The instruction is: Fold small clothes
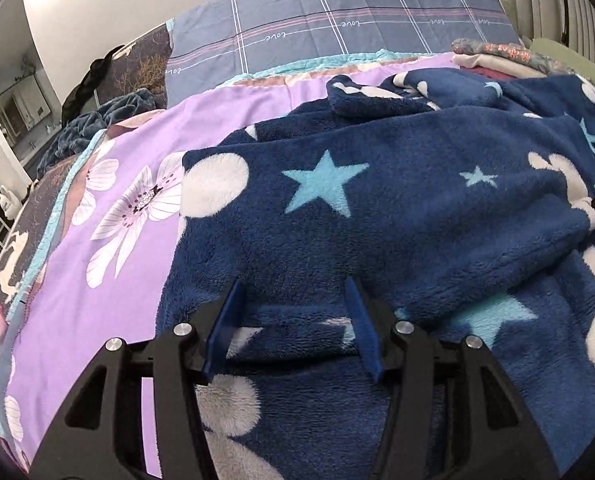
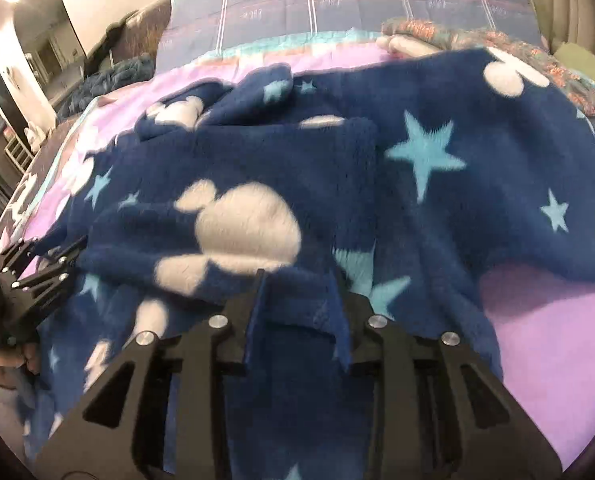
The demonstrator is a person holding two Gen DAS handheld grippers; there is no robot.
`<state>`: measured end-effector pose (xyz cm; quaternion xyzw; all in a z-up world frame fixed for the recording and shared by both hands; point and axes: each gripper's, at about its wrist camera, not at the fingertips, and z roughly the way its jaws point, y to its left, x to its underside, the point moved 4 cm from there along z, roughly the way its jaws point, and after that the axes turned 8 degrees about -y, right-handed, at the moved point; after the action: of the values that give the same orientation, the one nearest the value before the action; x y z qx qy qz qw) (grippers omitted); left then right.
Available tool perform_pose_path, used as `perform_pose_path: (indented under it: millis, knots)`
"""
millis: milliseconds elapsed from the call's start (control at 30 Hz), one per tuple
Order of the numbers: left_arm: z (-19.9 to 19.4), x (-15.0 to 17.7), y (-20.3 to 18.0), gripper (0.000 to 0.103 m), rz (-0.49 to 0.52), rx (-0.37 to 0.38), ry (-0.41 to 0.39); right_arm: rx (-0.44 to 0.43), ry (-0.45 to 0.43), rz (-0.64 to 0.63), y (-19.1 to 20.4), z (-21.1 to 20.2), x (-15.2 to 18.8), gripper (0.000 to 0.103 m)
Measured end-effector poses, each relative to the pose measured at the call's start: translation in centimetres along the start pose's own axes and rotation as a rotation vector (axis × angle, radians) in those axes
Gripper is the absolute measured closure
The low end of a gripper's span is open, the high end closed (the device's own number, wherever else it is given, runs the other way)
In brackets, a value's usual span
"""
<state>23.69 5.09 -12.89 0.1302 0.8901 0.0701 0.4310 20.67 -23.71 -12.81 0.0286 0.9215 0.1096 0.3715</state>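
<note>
Bed point(image 1: 145, 152) carries the navy fleece garment point(image 1: 377, 208), spread and partly doubled over. Thick, soft, floppy, grippy pile; I'd pinch hems or corners. Left claw point(image 1: 293, 320) gapes wide over a near fold, gripping nothing. Right claw point(image 2: 299, 312) half-closed around a fleece edge.

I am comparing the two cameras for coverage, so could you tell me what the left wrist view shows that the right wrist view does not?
Only the left wrist view shows the left gripper from behind, open over a fleece fold, and the white flower print sharply. Only the right wrist view shows the right gripper with fleece between its fingers, and the left gripper from outside. Both show the blue fleece garment, the purple sheet and the plaid bedding.
</note>
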Motion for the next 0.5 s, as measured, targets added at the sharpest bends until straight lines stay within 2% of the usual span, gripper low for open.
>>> perform_pose_path:
  millis: [67, 100, 167, 200, 233, 267, 333, 433, 500]
  knots:
    - [0.0, 0.0, 0.1, 0.048, -0.005, 0.004, -0.001, -0.009, -0.029, 0.062, -0.9, -1.8, -0.7, 0.073]
    - [0.1, 0.0, 0.1, 0.048, -0.009, 0.007, 0.0, -0.01, -0.085, 0.108, -2.3, -3.4, -1.4, 0.071]
    - [0.1, 0.0, 0.1, 0.048, -0.014, 0.011, 0.0, 0.043, -0.231, 0.205, -6.1, -7.4, -2.3, 0.055]
    - [0.1, 0.0, 0.2, 0.048, -0.018, 0.016, 0.0, 0.116, -0.306, 0.27, -9.2, -9.6, -2.4, 0.041]
    - [0.1, 0.0, 0.2, 0.048, -0.022, 0.018, 0.0, 0.19, -0.365, 0.346, -12.6, -11.8, -2.3, 0.038]
    - [0.1, 0.0, 0.2, 0.048, -0.024, 0.021, 0.0, 0.235, -0.391, 0.407, -15.2, -13.0, -2.0, 0.038]
    - [0.1, 0.0, 0.2, 0.048, -0.032, 0.028, 0.0, 0.326, -0.421, 0.632, -22.8, -16.2, -0.5, 0.039]
    - [0.2, 0.0, 0.3, 0.048, -0.039, 0.037, 0.001, 0.389, -0.454, 0.924, -30.2, -18.8, 2.7, 0.044]
    - [0.2, 0.1, 0.3, 0.048, -0.042, 0.04, 0.001, 0.39, -0.458, 1.027, -33.7, -19.3, 4.1, 0.042]
